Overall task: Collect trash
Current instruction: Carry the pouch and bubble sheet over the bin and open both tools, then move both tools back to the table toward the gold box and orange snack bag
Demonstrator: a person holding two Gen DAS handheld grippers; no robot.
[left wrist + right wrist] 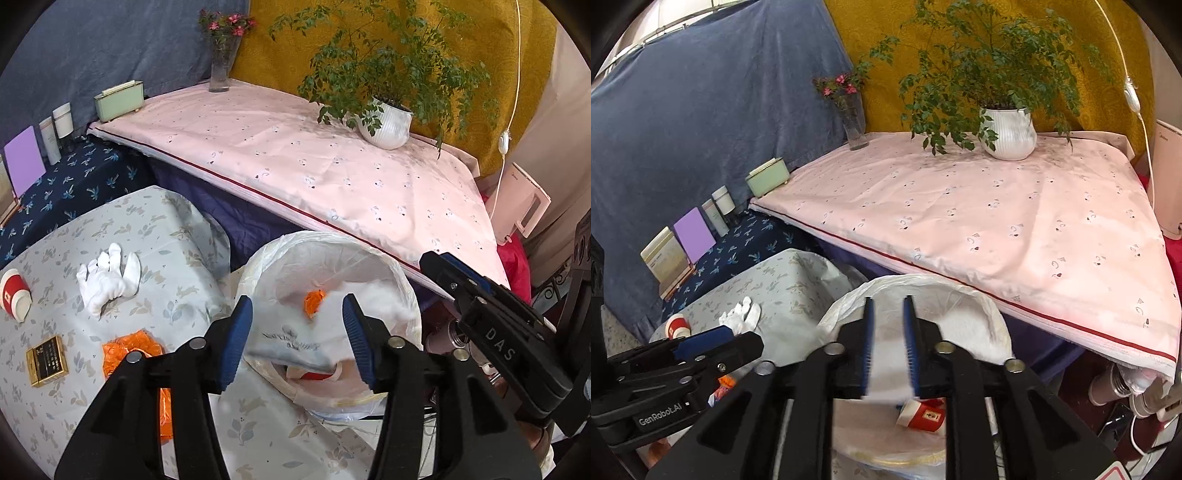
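Note:
A bin lined with a white bag stands beside the low floral-cloth table. My left gripper hangs open over the bin's near rim. A printed white wrapper, blurred, lies between and below its fingers, apart from them. An orange scrap and white fluff lie in the bin. My right gripper is over the bin, jaws slightly apart, with a blurred white piece between them. A red-and-white paper cup lies inside. On the table lie a white glove, a red cup, an orange wrapper and a gold-black pack.
A pink-sheeted table behind the bin holds a potted plant and a flower vase. A dark blue shelf at left holds bottles, a green box and a purple card. A white appliance and cord stand at right.

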